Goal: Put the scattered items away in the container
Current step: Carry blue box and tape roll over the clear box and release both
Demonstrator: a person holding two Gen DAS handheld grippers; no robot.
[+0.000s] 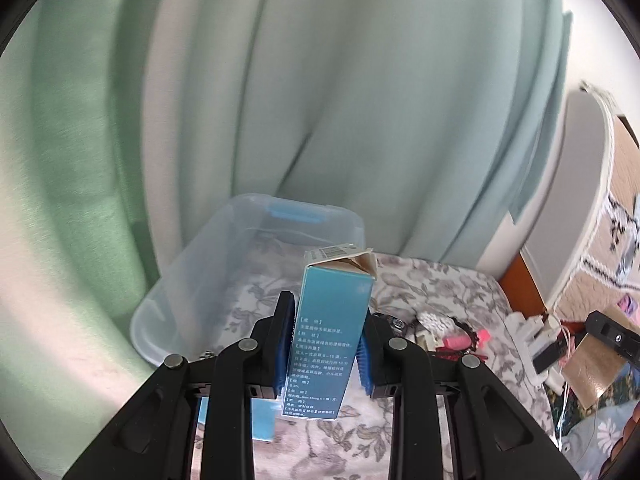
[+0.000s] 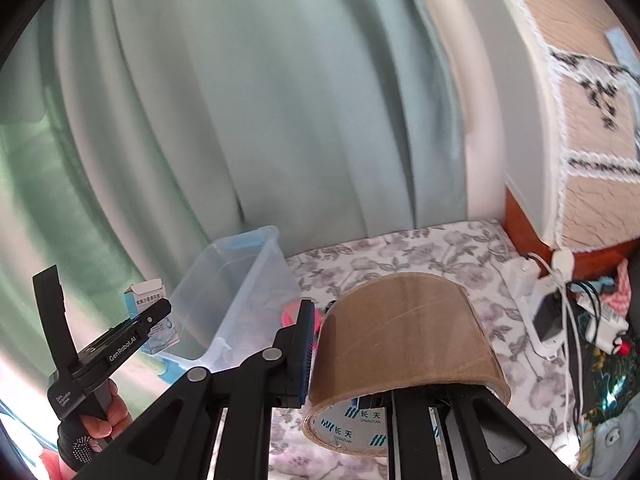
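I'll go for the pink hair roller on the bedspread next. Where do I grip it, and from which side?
Take the pink hair roller across the middle of its barrel, from above. It seems to lie on its side among a black hair tie and other small items, so a low sideways approach would likely snag them. Details are blurred.

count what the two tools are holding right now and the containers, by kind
blue cardboard medicine box, held in the left tool: 1
brown packing tape roll, held in the right tool: 1
clear plastic container with blue latch, nothing visible inside: 1
total: 3
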